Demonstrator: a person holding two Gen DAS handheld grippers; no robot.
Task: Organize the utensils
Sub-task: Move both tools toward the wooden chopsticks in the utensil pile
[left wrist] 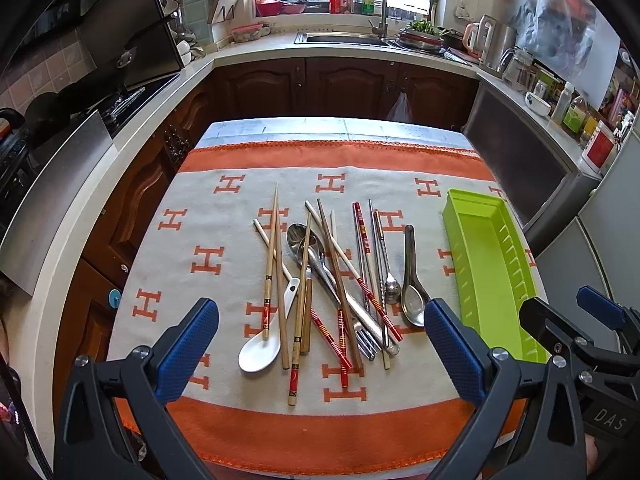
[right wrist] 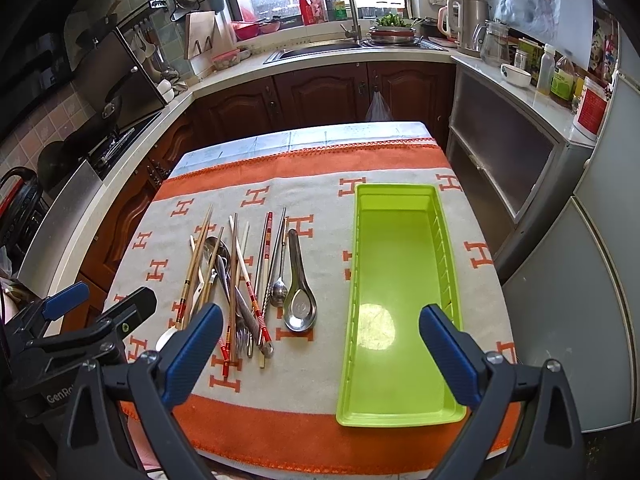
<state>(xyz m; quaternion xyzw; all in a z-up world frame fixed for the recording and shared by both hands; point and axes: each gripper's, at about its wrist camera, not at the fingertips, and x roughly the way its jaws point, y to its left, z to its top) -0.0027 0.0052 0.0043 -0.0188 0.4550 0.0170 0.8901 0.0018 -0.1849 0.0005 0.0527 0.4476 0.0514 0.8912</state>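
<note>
Looking down along the right gripper (right wrist: 320, 344), blue-padded jaws standing wide apart with nothing between them. Hovering above the near end of a long lime-green plastic tray (right wrist: 400, 412), lying lengthwise on the orange-and-cream H-patterned cloth (right wrist: 304, 432). Sitting left of the tray: a jumbled pile of wooden and red-banded chopsticks (right wrist: 234, 264), overlapping each other. Lying just beside the pile, nearest the tray: a short steel soup spoon (right wrist: 299, 300), bowl toward the camera. Showing at far left: the left gripper (right wrist: 100, 304), jaws apart.
</note>
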